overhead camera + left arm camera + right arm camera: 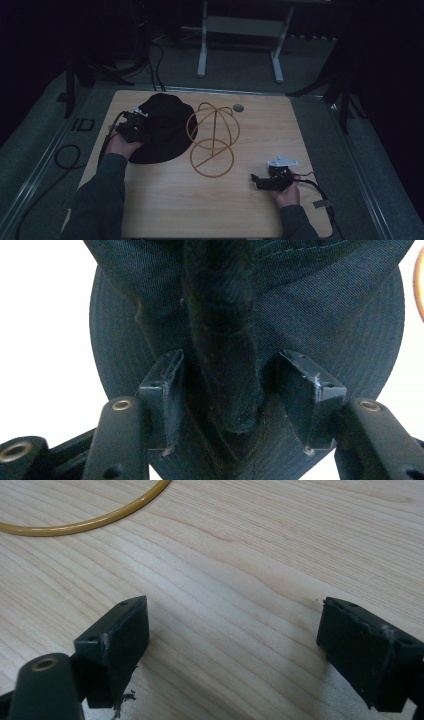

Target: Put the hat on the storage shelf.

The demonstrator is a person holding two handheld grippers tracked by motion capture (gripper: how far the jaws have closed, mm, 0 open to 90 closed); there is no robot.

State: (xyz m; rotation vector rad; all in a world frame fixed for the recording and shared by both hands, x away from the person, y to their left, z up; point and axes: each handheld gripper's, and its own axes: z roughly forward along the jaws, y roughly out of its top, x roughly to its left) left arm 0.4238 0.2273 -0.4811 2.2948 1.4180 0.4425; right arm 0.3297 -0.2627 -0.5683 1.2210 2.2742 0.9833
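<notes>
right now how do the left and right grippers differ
The left gripper has its jaws around a raised fold of the black hat; the right gripper holds nothing, its jaws spread wide above bare table. The left sits at the hat's edge, the right apart from the yellow wire stand. Both are hand-held.

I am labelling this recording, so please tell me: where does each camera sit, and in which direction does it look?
High view: sits above the person's side, looks forward and down on the wooden table; both forearms, left tool and right tool show.
Left gripper view: rides on the left tool, looks along its jaws at a fold of the black hat between them.
Right gripper view: rides on the right tool, looks down at bare table; jaws wide apart.
Shared: the yellow wire stand shows in high view and right gripper view.
</notes>
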